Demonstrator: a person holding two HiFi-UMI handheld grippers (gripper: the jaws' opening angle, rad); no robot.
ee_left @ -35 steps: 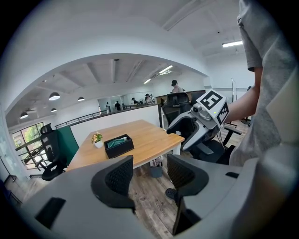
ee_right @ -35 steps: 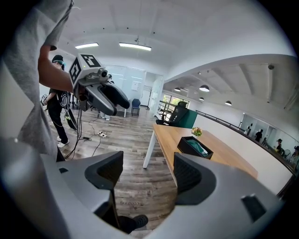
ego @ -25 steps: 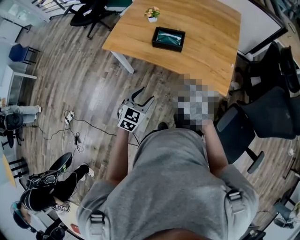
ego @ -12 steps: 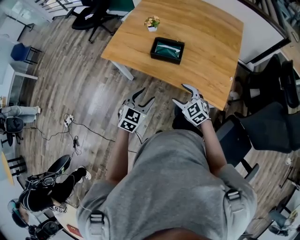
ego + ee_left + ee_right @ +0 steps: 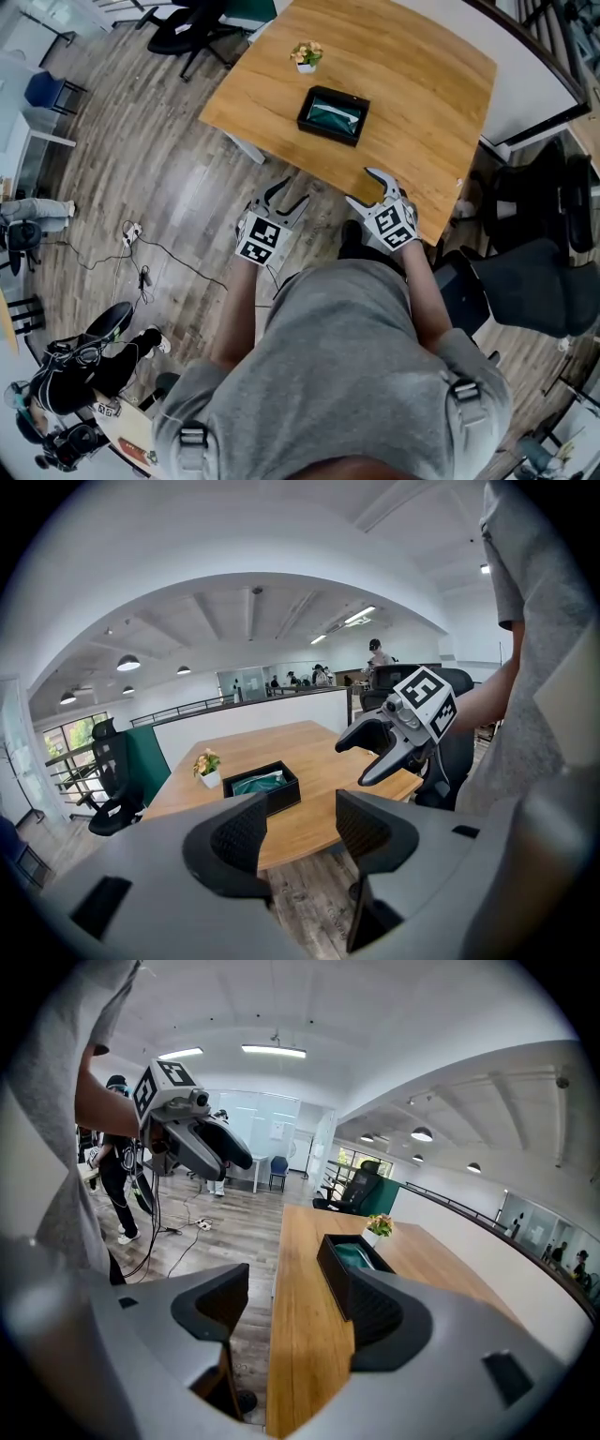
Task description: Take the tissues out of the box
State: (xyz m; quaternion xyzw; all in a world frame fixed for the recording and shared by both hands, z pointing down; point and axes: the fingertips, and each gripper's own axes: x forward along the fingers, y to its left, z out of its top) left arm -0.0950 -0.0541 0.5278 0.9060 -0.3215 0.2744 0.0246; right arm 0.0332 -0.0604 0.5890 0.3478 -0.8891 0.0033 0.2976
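A black open box (image 5: pixel 334 114) with teal tissue (image 5: pixel 335 112) inside sits on the wooden table (image 5: pixel 422 84). Both grippers hover over the floor, short of the table's near edge. My left gripper (image 5: pixel 286 195) is open and empty, and so is my right gripper (image 5: pixel 361 187). In the left gripper view the box (image 5: pixel 262 788) lies beyond my open jaws (image 5: pixel 302 832), with the right gripper (image 5: pixel 354 763) off to the right. The right gripper view shows the box (image 5: pixel 336 1262) and tissue (image 5: pixel 354 1256) partly behind the right jaw, and the left gripper (image 5: pixel 225 1157) at upper left.
A small potted plant (image 5: pixel 307 54) stands behind the box. Black office chairs (image 5: pixel 530 281) crowd the table's right side, and another (image 5: pixel 183 23) sits at its far left. Cables (image 5: pixel 141 258) trail over the wooden floor, where a person (image 5: pixel 84 375) sits at lower left.
The right gripper, hidden under a mosaic patch a second ago, now shows beside the left one. The table and box have drifted slightly closer. Both grippers stay open.
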